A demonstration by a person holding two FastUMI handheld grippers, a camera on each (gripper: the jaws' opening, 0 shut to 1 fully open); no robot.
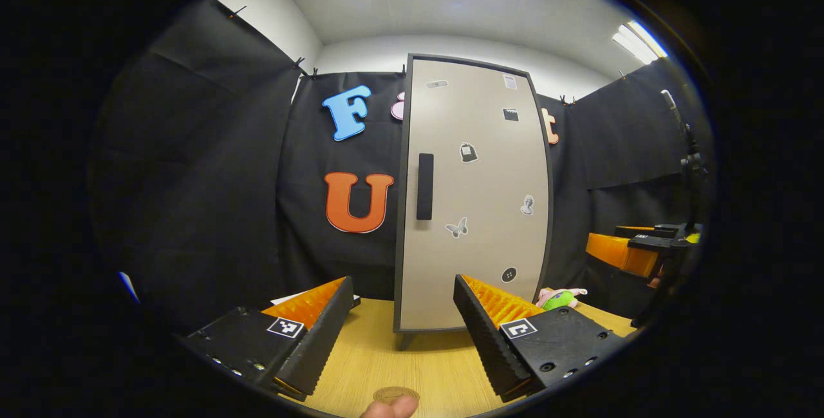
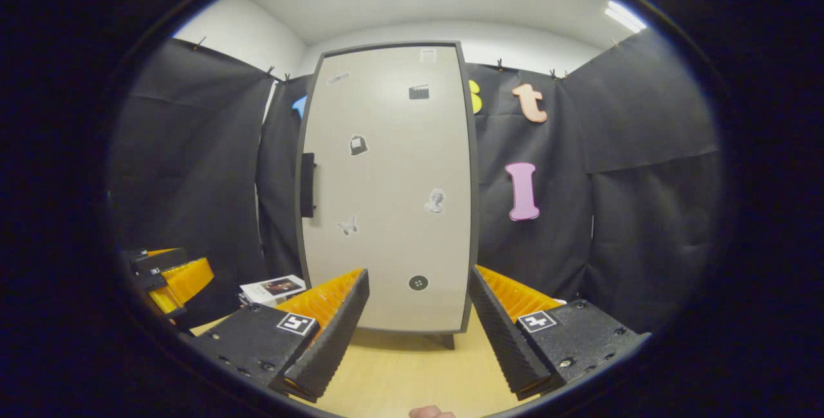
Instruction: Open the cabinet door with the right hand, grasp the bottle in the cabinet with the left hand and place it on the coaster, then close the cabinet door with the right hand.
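You're at the first step: the cabinet door (image 2: 386, 186) is shut and both tools, left tool (image 1: 393, 324) and right tool (image 2: 418, 321), gape empty. Bring your right tool to the handle (image 2: 308, 185) at the door's left edge; the coaster (image 1: 396, 395) is probably that disc before the cabinet.

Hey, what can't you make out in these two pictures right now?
- Bottle: hidden behind the shut cabinet door, both views.
- Coaster: left gripper view, cut by the bottom edge and partly covered by a fingertip.
- Door stickers: too small to read.
- Soft toy: left gripper view, half hidden by the left gripper fingers.
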